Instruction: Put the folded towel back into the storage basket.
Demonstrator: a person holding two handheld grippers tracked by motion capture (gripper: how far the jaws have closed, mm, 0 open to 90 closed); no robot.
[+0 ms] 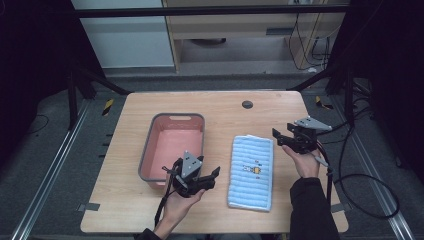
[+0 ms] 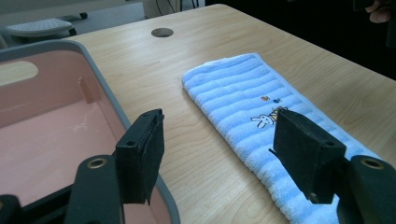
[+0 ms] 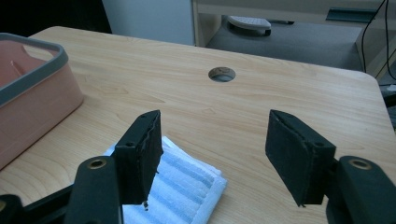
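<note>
A folded towel (image 1: 251,172) with blue and white stripes and a small cartoon print lies lengthwise on the wooden table (image 1: 225,115), right of centre. My left gripper (image 1: 196,176) is open near the front edge; in the left gripper view (image 2: 219,126) one jaw hangs over the basket's grey rim (image 2: 107,93) and the other over the towel (image 2: 243,88). My right gripper (image 1: 281,136) is open beside the towel's far right corner. In the right gripper view (image 3: 217,123) that towel corner (image 3: 187,182) lies under the left jaw, with bare wood between the jaws.
A pink basket (image 1: 172,150) with a grey rim stands left of the towel, nothing inside it. A round cable hole (image 1: 247,104) sits in the table near its far edge. Black cables trail off the right side, and metal frame rails flank the table.
</note>
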